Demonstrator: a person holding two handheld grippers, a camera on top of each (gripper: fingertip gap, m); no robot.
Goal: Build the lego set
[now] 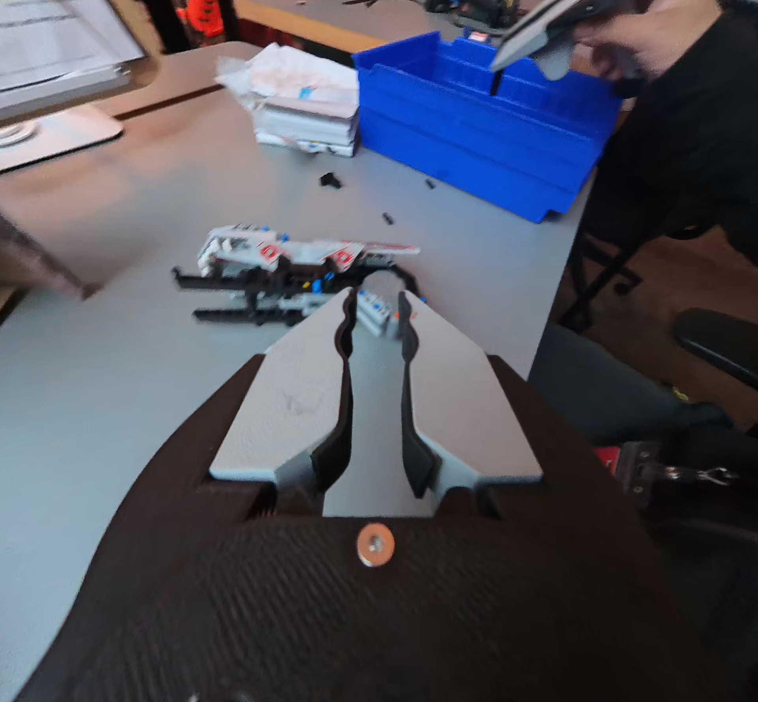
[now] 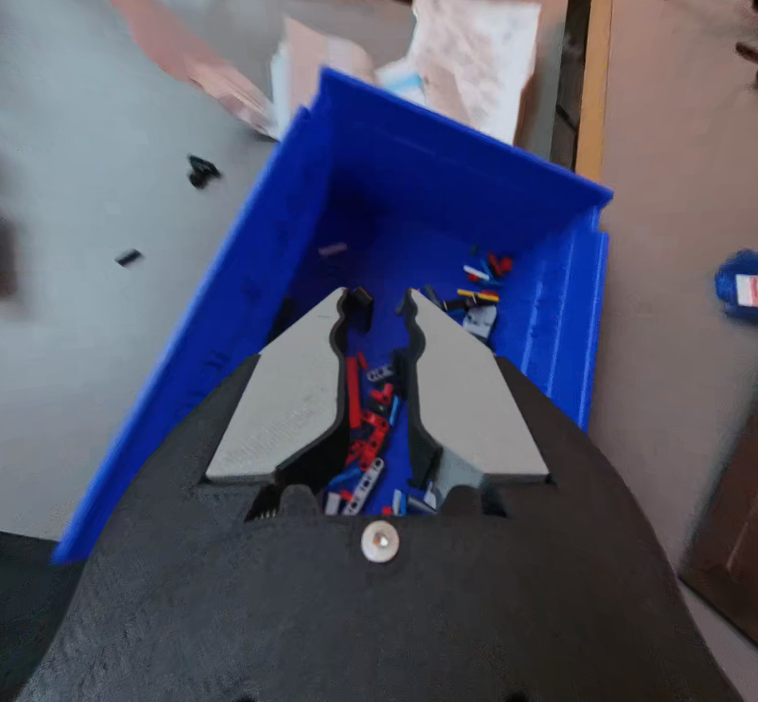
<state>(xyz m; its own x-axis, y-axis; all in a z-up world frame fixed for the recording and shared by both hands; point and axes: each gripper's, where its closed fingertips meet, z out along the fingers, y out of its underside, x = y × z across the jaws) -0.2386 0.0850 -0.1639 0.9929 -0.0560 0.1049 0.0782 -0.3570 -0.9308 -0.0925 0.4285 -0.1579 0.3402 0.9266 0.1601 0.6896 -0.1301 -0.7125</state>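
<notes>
Lying loose (table): three black pieces (image 1: 330, 180).

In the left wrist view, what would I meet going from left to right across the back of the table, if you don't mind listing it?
Monitor → stack of papers → blue bin → right gripper, hanging over the bin's far right part.

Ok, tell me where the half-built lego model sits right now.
In the left wrist view, the lego model lies on the grey table, just beyond the left gripper, nearer than the blue bin.
</notes>
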